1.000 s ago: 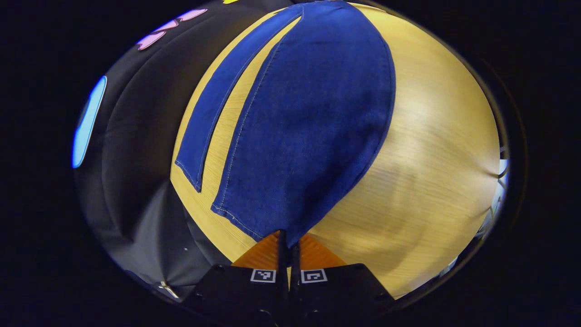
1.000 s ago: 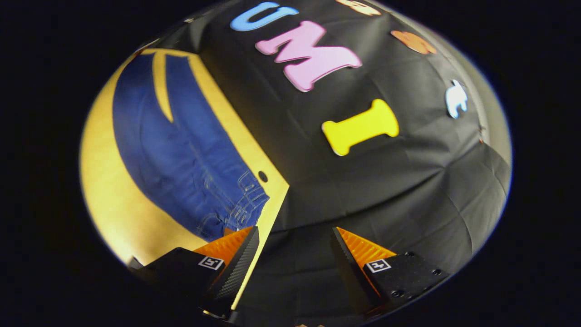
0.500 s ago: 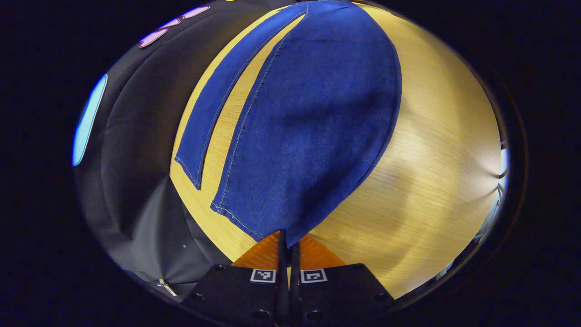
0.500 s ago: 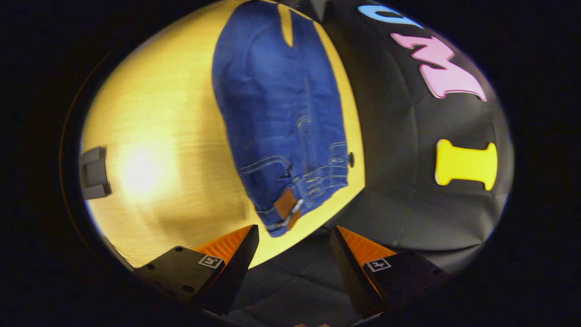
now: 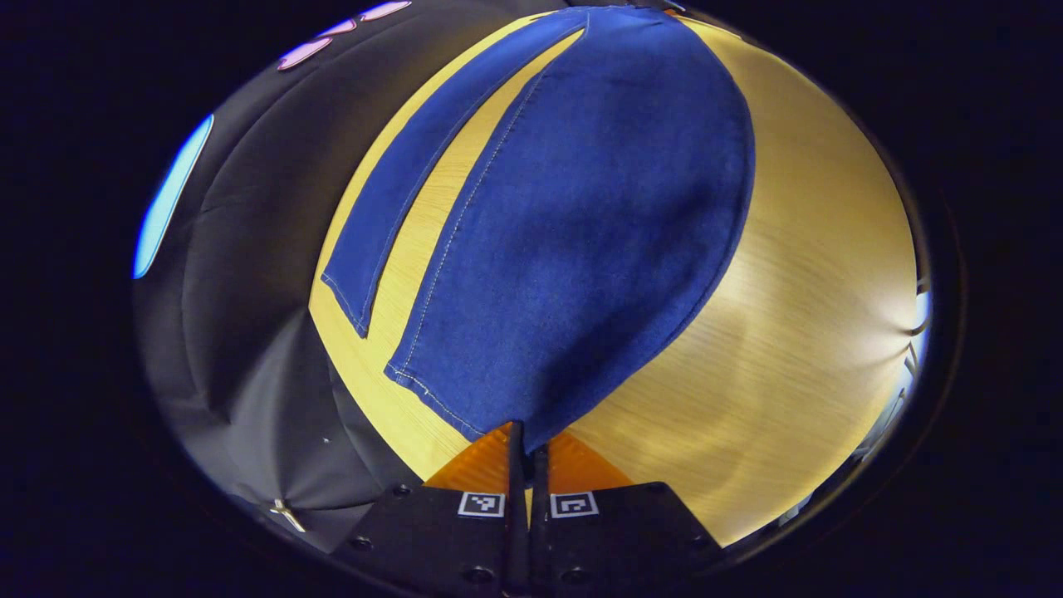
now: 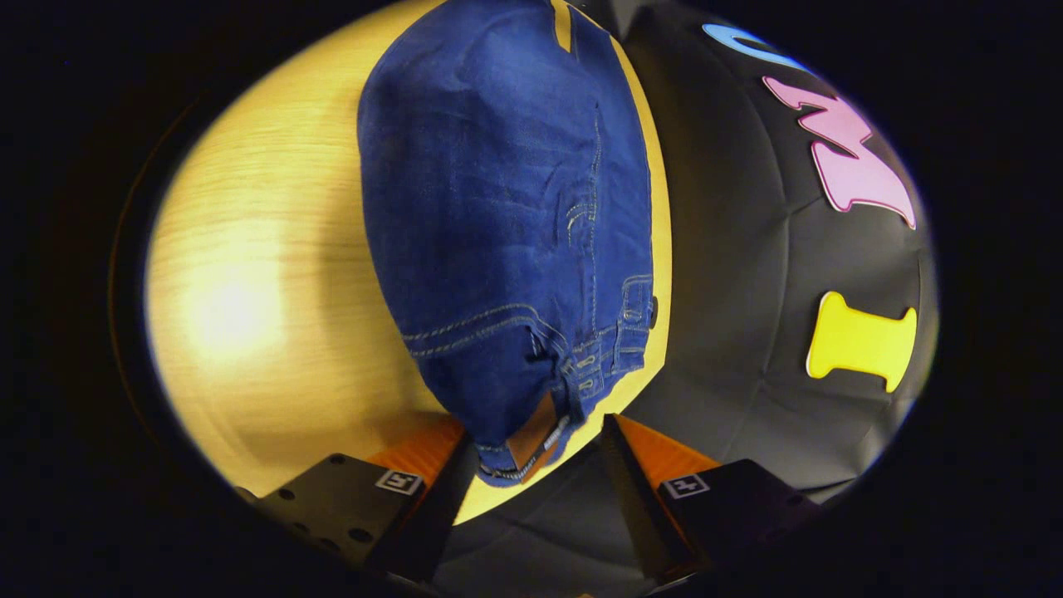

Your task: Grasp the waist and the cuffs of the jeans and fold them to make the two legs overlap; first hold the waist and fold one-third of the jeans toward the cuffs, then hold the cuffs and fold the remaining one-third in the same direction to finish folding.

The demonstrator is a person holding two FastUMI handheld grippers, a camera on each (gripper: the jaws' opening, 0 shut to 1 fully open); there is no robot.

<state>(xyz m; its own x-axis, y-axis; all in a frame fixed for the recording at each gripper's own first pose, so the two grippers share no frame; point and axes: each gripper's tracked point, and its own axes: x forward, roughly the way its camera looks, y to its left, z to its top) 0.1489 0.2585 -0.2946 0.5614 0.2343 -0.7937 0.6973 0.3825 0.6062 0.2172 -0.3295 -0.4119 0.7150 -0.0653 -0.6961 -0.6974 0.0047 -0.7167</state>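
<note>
Blue jeans (image 5: 573,216) lie spread on a wooden table (image 5: 797,282), the two legs apart. My left gripper (image 5: 526,453) is shut on the cuff corner of the nearer, wider leg. The other leg (image 5: 399,199) lies flat to the left, its cuff near the table's edge. In the right gripper view the waist end of the jeans (image 6: 515,249) with belt loops and a brown patch (image 6: 531,432) reaches down between the fingers of my right gripper (image 6: 536,453). That gripper is open, its fingers standing on either side of the waist corner without pressing it.
The table's edge (image 6: 656,249) runs close along the jeans, with the black cloth wall (image 6: 747,316) right behind it. Bare wood (image 6: 249,316) stretches on the other side of the jeans. A small dark hole (image 6: 654,309) sits in the tabletop near the waistband.
My right gripper has swung from facing the wall toward the jeans and closed in on the waist corner, which now lies between its open fingers. The left gripper stays shut on the cuff, barely moved.
</note>
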